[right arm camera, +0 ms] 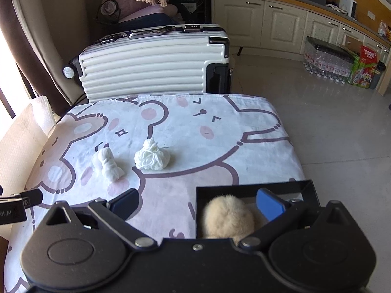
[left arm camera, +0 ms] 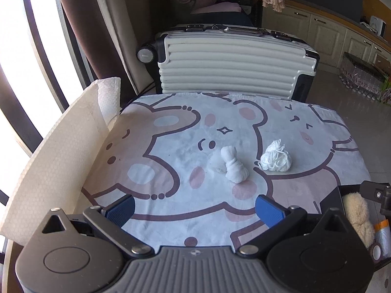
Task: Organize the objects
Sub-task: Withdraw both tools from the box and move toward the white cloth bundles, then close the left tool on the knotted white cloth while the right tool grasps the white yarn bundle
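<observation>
A knotted white cloth bundle (left arm camera: 234, 165) (right arm camera: 109, 163) and a ball of white yarn (left arm camera: 276, 159) (right arm camera: 152, 157) lie side by side on the bear-print tablecloth (left arm camera: 171, 151) (right arm camera: 220, 146). A black box (right arm camera: 310, 190) at the table's near right holds a fluffy beige ball (right arm camera: 227, 217) (left arm camera: 359, 214). My left gripper (left arm camera: 195, 211) is open and empty, above the near edge, short of the bundle. My right gripper (right arm camera: 198, 204) is open and empty, its right finger over the box beside the beige ball.
A white ribbed suitcase (left arm camera: 229, 61) (right arm camera: 156, 61) stands just behind the table. A white foam sheet (left arm camera: 61, 158) leans at the table's left edge by the window. Cabinets (right arm camera: 281, 24) and packs of bottles (right arm camera: 327, 61) are on the floor at right.
</observation>
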`<state>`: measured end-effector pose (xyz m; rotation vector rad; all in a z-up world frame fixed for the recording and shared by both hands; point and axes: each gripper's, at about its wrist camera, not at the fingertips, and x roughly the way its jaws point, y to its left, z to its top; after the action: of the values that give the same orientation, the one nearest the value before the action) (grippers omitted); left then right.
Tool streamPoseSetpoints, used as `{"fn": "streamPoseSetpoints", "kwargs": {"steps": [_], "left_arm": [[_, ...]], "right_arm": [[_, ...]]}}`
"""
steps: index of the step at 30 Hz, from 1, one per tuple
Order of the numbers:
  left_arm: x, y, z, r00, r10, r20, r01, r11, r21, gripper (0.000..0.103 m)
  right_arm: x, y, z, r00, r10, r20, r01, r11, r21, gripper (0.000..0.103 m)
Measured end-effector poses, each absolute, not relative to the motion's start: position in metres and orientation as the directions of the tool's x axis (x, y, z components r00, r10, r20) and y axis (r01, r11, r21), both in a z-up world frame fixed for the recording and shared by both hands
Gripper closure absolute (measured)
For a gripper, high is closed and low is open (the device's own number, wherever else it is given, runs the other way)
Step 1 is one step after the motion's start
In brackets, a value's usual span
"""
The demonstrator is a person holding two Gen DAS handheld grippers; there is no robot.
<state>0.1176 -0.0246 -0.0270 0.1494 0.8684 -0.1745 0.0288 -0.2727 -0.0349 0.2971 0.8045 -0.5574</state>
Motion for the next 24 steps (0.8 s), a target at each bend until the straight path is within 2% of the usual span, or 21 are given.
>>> {"fn": "streamPoseSetpoints", "kwargs": {"steps": [16,24], "left_arm": [[0.19,-0.048,-0.051,0.634,-0.097,-0.768,0.247,0.966,0.082,0.0],[0.213,-0.055,-0.065,0.622,-0.128,-0.773,0.256,0.966,0.046,0.0]], "right_arm": [[0.103,-0.307,-0.059,0.554,-0.343,-0.759,0.53,0.848,0.003,0.0],[0.135,-0.319,-0.071,0.562,-0.316,-0.765,0.525,0.85,0.034,0.0]]}}
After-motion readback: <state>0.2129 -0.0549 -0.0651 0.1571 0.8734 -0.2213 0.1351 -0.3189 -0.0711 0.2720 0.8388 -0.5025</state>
